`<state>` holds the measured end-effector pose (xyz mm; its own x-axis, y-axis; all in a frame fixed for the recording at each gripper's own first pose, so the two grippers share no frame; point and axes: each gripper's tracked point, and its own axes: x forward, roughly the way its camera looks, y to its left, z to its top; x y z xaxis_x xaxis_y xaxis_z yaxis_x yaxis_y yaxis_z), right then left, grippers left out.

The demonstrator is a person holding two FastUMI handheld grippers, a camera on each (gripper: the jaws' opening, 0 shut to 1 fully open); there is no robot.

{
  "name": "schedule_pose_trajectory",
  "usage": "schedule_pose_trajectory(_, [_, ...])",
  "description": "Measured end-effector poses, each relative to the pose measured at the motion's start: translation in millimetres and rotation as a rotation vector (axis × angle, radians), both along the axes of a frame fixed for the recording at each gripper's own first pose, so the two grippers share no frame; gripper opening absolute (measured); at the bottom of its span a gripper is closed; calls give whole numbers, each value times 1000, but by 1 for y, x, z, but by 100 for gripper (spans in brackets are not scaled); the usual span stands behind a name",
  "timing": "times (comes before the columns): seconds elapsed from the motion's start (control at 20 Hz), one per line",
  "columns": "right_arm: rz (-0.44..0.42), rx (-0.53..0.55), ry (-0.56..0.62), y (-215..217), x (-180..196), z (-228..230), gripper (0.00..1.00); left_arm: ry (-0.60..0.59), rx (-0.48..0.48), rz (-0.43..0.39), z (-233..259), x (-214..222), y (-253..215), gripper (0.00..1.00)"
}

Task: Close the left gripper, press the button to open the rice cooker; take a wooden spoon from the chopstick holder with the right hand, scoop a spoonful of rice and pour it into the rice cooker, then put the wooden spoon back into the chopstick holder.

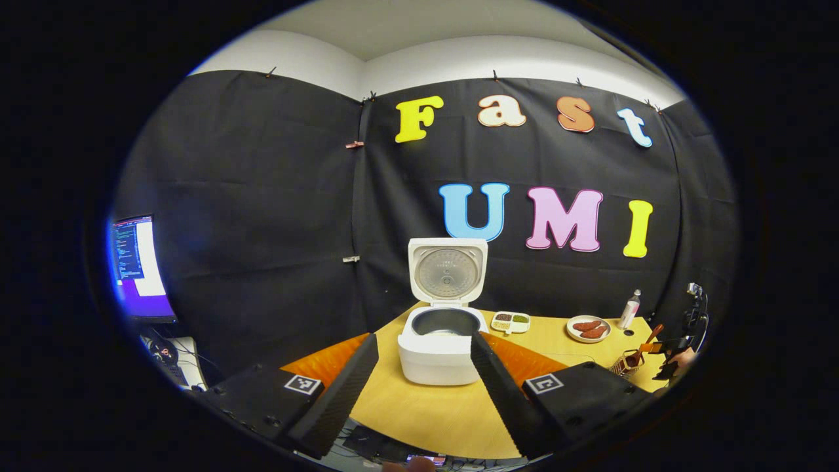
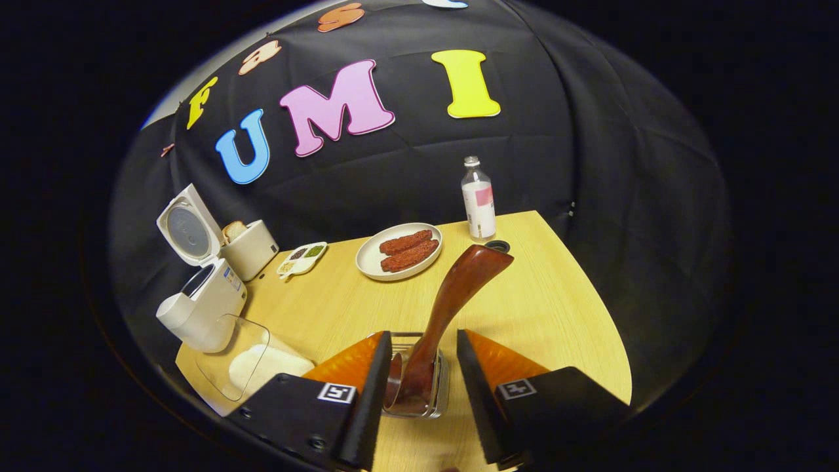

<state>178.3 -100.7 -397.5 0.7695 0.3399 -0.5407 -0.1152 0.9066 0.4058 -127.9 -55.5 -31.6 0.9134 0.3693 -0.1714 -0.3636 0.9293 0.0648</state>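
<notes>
Two grippers to log. Left gripper (image 1: pixel 425 367): fingers spread wide, holding nothing, hanging back from the white rice cooker (image 1: pixel 440 354), which stands on the pale wooden table (image 1: pixel 426 406) with its lid already up and the dark inner pot exposed. Button step judged done.

Right gripper (image 2: pixel 419 373): fingers spread, one on each side of the dark reddish-brown wooden spoon (image 2: pixel 452 301), apart from it on both sides. The spoon stands tilted in the wire-and-glass chopstick holder (image 2: pixel 419 393), its broad end leaning up and away toward the back of the table. Not yet gripped.

Clear container of white rice (image 2: pixel 262 367) sits near the front edge, just beside the cooker in the right gripper view.

Risks, as judgement:
- Handle leans, so the pads may close on a sloped, rounded surface; the spoon could twist or slip as it lifts.
- Holder looks light; a lift that is not along the spoon's lean may drag or tip it.
- Fingers sit low by the holder rim; closing here could catch the rim rather than wood alone.
- White plate of reddish sausages (image 2: pixel 400 252) and the clear bottle with a pink label (image 2: pixel 478 200) lie beyond; a swinging spoon end could clip them.
- Rice container is near the edge; a hard scoop might push it off.
</notes>
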Motion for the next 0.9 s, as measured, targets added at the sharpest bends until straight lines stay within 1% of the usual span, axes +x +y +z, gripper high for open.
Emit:
schedule_pose_trajectory(0.05, [1, 11, -3, 2, 5, 0, 49, 2, -1, 11, 0, -4, 1, 98])
schedule_pose_trajectory(0.1, [0, 6, 0, 3, 9, -3, 52, 4, -1, 21, -1, -8, 3, 98])
schedule_pose_trajectory(0.15, [8, -5, 8, 2, 11, -9, 45, 8, 0, 32, -1, -12, 6, 98])
schedule_pose_trajectory(0.2, [13, -8, 23, 2, 13, -10, 33, 14, 0, 43, -3, -15, 9, 98])
schedule_pose_trajectory(0.25, [12, -7, 35, 0, 8, -6, 31, 17, -1, 51, -4, -19, 11, 98])
schedule_pose_trajectory(0.3, [10, -2, 28, 2, 9, -2, 25, 16, -1, 54, -5, -22, 12, 98])
schedule_pose_trajectory(0.35, [11, -2, 15, 5, 8, 5, 24, 17, -2, 57, -5, -24, 14, 98])
schedule_pose_trajectory(0.4, [14, -26, -3, 8, 8, 9, 15, 22, -2, 55, -6, -25, 16, 98])
schedule_pose_trajectory(0.5, [34, -61, -72, 13, 8, 28, 11, 26, 6, 45, -8, -23, 21, 97])
schedule_pose_trajectory(0.55, [31, -69, -86, 15, 8, 34, 6, 24, 6, 37, -9, -21, 25, 97])
schedule_pose_trajectory(0.6, [17, -71, -102, 14, 11, 41, 11, 23, 1, 29, -10, -17, 29, 97])
schedule_pose_trajectory(0.7, [-17, -75, -108, 10, 13, 50, 11, 34, -22, 4, -16, -11, 40, 98])
schedule_pose_trajectory(0.9, [-104, -84, -154, 2, 12, 79, 11, 46, -37, -49, -22, 5, 76, 97])
